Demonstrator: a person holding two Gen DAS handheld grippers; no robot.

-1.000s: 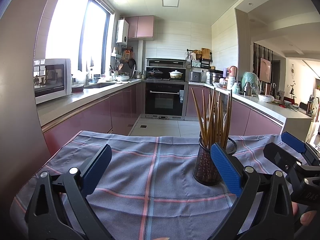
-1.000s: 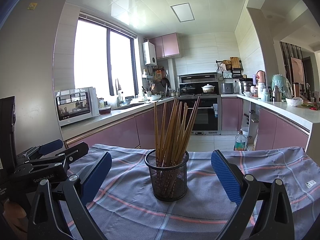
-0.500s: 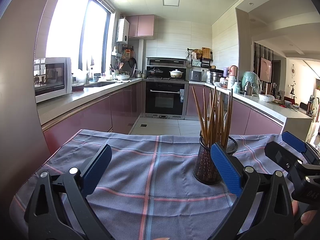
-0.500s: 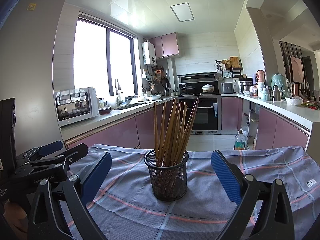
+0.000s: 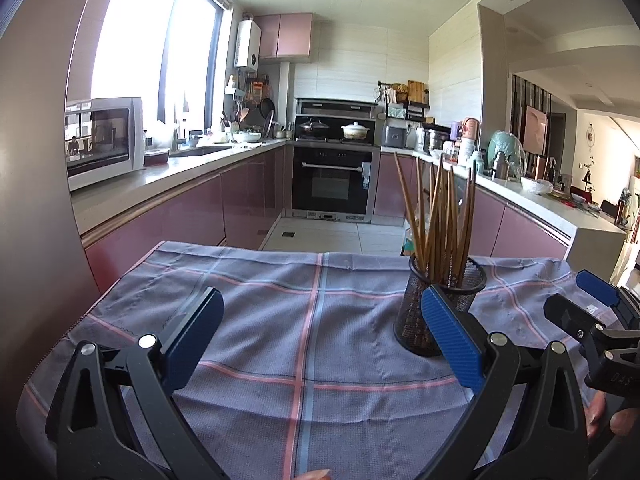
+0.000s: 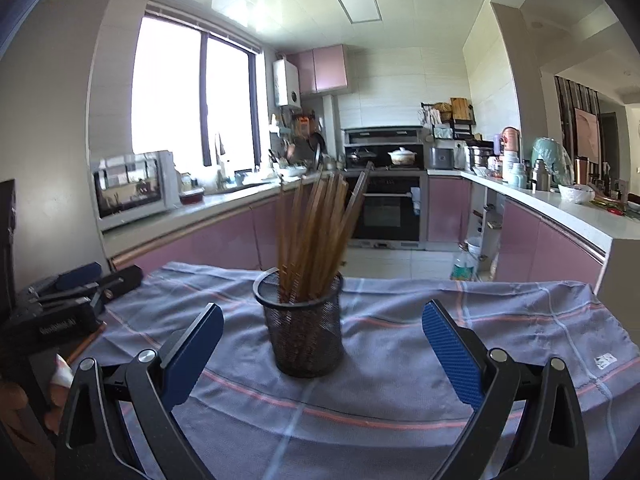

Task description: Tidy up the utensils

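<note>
So the chopsticks (image 6: 312, 236) are all standing bunched in a black mesh cup (image 6: 302, 328), fanned out and leaning a bit, and the cup sits on a grey checked cloth (image 5: 312, 344) spread over the worktop. Looks to me like the sorting part is pretty much done, since I can't spot any loose sticks lying on the cloth. The right gripper (image 6: 322, 344) is lined up straight on the cup, fingers wide apart with nothing between them, and the cup sits right in the gap's line, just beyond the tips. My guess is that's set up either for a grab of the cup or for a nudge of the sticks. The left gripper (image 5: 320, 338) hangs off to the side over bare cloth, also spread wide and empty, with the cup peeking out behind its right finger (image 5: 450, 340). Probably parked there so it doesn't bump anything. Those tall sticks make the cup look a bit tippy, so I'd go gentle.
</note>
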